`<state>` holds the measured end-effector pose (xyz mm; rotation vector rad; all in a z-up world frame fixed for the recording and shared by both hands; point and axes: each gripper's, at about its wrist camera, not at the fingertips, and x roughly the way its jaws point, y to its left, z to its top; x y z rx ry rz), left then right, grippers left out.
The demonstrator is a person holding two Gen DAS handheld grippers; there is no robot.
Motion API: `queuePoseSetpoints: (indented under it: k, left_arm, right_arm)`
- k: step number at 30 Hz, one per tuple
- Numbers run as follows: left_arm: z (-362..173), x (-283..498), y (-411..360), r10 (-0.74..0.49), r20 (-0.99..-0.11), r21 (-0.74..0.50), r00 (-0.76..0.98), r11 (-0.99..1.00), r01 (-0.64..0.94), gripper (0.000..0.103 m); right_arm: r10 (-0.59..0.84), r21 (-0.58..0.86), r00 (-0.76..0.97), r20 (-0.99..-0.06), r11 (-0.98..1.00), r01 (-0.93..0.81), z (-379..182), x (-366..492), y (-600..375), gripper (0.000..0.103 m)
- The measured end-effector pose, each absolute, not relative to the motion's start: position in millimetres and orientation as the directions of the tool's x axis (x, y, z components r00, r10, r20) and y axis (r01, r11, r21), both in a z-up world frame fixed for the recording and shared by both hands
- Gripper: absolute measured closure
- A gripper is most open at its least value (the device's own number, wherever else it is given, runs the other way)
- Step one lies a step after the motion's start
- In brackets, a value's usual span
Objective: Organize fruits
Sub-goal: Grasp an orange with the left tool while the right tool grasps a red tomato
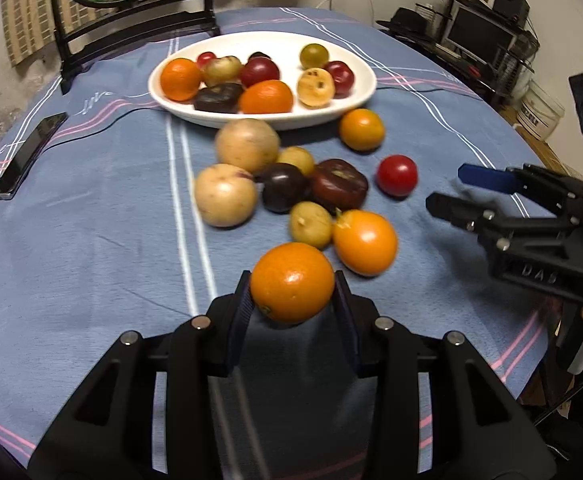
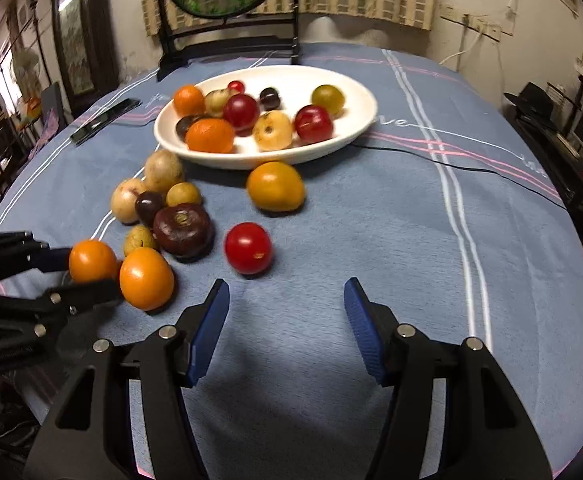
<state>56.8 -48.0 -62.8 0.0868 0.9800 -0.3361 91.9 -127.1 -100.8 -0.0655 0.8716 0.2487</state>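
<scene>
"DAS" lettering on right tool [image 1: 447, 188]

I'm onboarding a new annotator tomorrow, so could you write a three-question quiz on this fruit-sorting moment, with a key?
1. True or false: the left hand-held gripper is closed on an orange.
2. Which fruit lies nearest in front of the right hand-held gripper? A) a plum B) the red tomato C) a potato
3. Fill in: the fruit already sorted sits in a white ____.

Key: 1 true; 2 B; 3 bowl. The right hand-held gripper's jaws stand open with only blue tablecloth between them.
</scene>
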Motion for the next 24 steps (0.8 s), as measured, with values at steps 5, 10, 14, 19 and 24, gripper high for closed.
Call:
queuePoseSetpoints:
  k: [5, 10, 14, 19, 24]
  left_arm:
    - [-62, 58, -37, -0.239, -0.822, -0.088, 0.517, 0.950, 0.300, 0.063]
    - [-64, 62, -32, -0.242, -0.824, -0.098, 0.511, 0.951, 0.293, 0.063]
    - [-66, 64, -28, -0.246, -0.825, -0.106, 0.508, 0.952, 0.288, 0.063]
    - [-65, 65, -24, -0.247, -0.823, -0.109, 0.511, 0.953, 0.284, 0.063]
    - [-60, 64, -19, -0.230, -0.818, -0.097, 0.527, 0.959, 0.267, 0.063]
  right_arm:
    - [0.191, 0.041, 0.592, -0.783, 0.965, -0.258, -105, 106, -115, 0.043]
    - [0.191, 0.031, 0.582, -0.791, 0.961, -0.273, -106, 119, -106, 0.043]
    - [0.190, 0.026, 0.563, -0.804, 0.958, -0.287, -111, 128, -99, 0.063]
    - [0.186, 0.026, 0.578, -0.795, 0.961, -0.274, -109, 124, -100, 0.072]
    - [0.183, 0.033, 0.608, -0.773, 0.968, -0.250, -99, 112, -114, 0.072]
